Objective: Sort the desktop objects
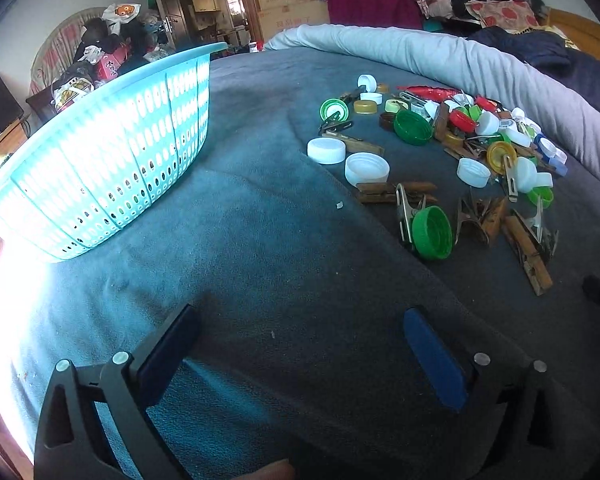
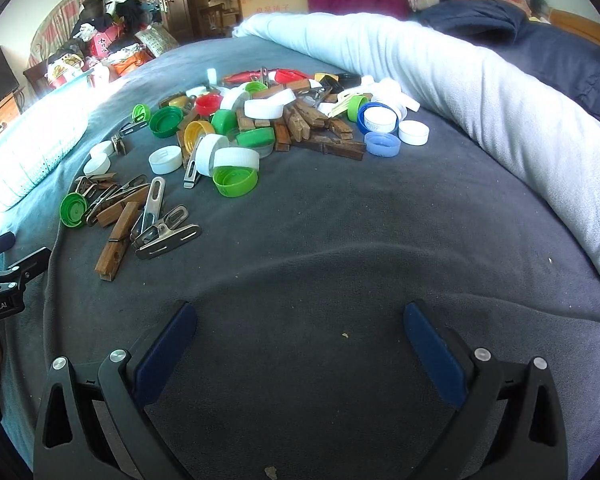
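Both tools, the left tool (image 1: 298, 326) and the right tool (image 2: 300, 322), are hovering spread and empty over the fuzzy grey blanket (image 2: 340, 240). Round ribbed plastic caps (image 2: 236, 168) and wooden clothespins (image 2: 116, 240) are lying mixed in a pile on it. The perforated turquoise basket (image 1: 112, 148) is standing well apart to the left.

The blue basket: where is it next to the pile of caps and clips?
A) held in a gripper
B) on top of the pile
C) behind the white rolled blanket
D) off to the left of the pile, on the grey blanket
D: the blue basket sits on the grey blanket, left of the pile of caps and clips, and touches none of them.
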Available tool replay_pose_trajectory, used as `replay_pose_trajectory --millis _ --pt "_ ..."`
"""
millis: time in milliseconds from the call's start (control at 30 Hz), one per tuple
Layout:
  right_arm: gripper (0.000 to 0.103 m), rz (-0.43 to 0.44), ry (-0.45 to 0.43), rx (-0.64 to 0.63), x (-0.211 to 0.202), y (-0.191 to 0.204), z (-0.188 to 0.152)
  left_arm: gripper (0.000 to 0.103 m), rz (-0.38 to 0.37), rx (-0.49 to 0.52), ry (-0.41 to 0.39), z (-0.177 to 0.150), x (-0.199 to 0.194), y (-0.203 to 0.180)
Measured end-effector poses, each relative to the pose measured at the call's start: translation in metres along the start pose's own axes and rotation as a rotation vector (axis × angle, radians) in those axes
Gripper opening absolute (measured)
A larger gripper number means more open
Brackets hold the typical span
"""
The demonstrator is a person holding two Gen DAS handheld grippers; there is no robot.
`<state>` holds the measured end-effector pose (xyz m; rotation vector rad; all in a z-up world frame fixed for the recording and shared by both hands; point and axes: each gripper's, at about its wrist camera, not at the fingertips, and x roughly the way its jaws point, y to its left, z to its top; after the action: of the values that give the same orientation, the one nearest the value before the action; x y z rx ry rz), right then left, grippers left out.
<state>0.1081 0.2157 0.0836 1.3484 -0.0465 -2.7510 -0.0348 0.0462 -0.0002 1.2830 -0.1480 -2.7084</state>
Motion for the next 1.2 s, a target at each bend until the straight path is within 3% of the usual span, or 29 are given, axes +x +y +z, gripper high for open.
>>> replay_pose_trajectory --millis 233,1200 --pt "0.103 -0.001 0.0 -0.001 0.0005 0.0 -0.001 0.103 -0.031 -0.02 0.007 -0.0001 0.0055 0.0044" --pt "0.103 -0.002 0.001 -0.001 0.0007 0.0005 0.0 0.103 -0.037 -0.027 -0.003 -0.002 0.0083 0.0047"
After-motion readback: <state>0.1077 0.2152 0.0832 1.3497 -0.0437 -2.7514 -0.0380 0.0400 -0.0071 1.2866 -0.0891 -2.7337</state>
